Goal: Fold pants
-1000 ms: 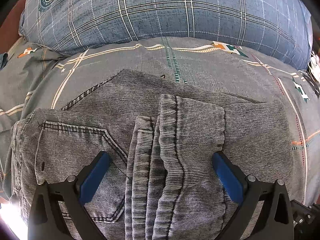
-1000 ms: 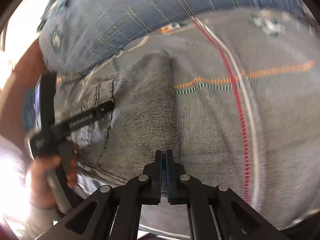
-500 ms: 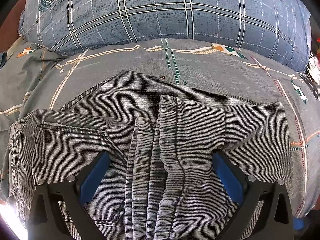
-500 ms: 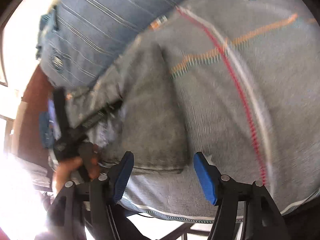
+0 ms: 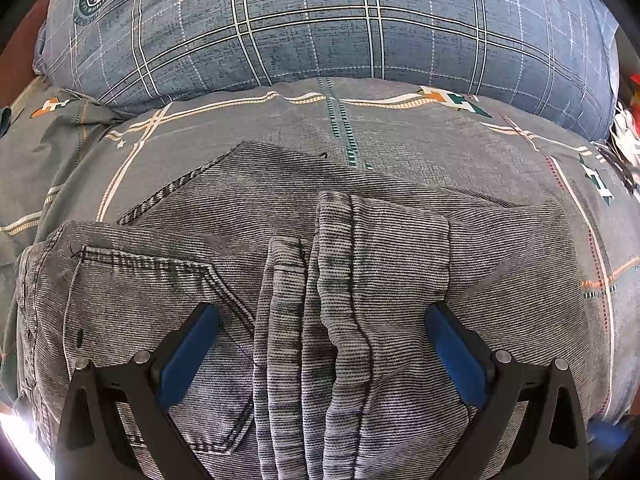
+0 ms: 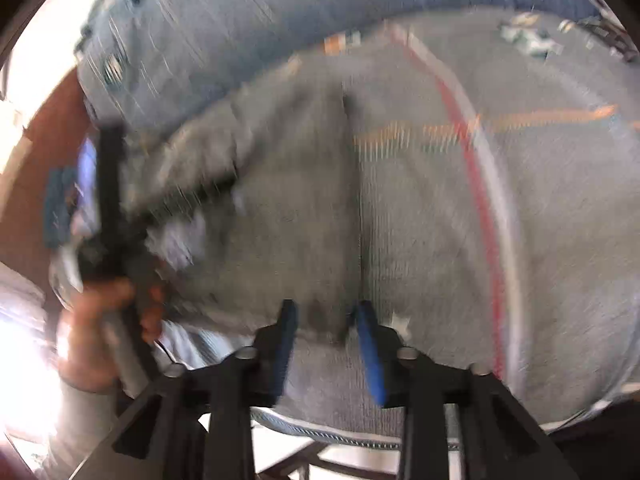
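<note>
Folding stage: we judge the grey corduroy pants (image 5: pixel 328 280) are already doubled over, hems stacked on the seat panel, with one more fold or a tidy-up likely left
Pants location: they lie flat on the patterned bedsheet (image 5: pixel 400 136), just in front of the blue plaid pillow (image 5: pixel 320 24), with the back pocket (image 5: pixel 160 320) to the left of the stacked hems
Left gripper: our left gripper (image 5: pixel 320 352) hangs over the hems with its blue pads (image 5: pixel 188 348) spread wide; nothing is pinched, though the hem bundle sits between them
Right gripper: our right gripper (image 6: pixel 328 340) is half spread and its jaws are closing over the folded edge of the pants (image 6: pixel 280 208); the view is smeared, so we cannot tell whether cloth is actually between the pads
Other hand: a hand (image 6: pixel 100 320) holding the left tool shows at the left of the right wrist view
Risk, partial grab: if the right jaws close on only the top layer, we think lifting would peel the fold apart
Risk, drag: pulling one edge while the left side is unheld could slide the whole stack across the sheet and skew the hems
Risk, sheet: pinching too deep could catch the bedsheet with the pants
</note>
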Available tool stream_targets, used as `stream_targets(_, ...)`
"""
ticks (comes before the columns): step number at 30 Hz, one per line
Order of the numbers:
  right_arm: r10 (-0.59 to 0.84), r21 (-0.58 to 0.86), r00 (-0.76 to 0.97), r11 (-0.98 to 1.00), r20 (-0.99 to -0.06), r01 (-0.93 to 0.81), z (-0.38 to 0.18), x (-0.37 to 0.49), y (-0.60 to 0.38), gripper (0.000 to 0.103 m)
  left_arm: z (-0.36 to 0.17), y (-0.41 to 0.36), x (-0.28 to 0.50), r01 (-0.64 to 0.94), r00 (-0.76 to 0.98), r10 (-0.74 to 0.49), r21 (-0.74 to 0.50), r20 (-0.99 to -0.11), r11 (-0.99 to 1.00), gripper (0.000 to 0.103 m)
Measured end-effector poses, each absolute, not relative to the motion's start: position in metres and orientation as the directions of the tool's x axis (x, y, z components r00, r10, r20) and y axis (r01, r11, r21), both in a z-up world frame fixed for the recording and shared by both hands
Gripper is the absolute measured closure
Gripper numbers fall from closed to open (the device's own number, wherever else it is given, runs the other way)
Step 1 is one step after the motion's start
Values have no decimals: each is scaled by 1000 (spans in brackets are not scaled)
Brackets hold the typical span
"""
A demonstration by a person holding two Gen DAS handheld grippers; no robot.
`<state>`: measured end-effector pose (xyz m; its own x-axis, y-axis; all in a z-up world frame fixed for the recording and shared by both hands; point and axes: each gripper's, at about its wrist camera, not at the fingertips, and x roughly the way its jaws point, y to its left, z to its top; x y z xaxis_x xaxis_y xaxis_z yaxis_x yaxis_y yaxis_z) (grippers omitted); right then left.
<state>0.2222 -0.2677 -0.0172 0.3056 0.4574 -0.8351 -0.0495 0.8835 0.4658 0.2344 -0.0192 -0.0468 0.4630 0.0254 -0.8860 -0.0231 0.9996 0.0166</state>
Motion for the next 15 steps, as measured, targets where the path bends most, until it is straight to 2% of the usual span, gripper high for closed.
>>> stream_targets(2,485,513,359,858,-798,-20,-7,246,-278,50,-47,-20,234,-22,468,28,20,-883,1000,0)
stream_targets(5,548,587,368,809,-752,-5,-11,295,-275,50,-47,-19,234,-25,467,27,17,-884,1000,0)
stream_targets(10,516,540,319,842,-795,-14,-33,360,-245,50,-46,-19,233,-26,471,28,18,-882,1000,0)
stream_targets(11,506,527,295,850,-810,-9,-42,367,-237,57,-46,-18,233,-26,472,28,17,-881,1000,0)
stream_targets(12,460,478,284,878,-841,-6,-51,373,-232,85,-46,-19,233,-27,472,29,18,-881,999,0)
stream_targets(15,426,452,311,892,-849,12,-54,374,-232,88,-45,-18,232,-26,480,26,16,-877,1000,0)
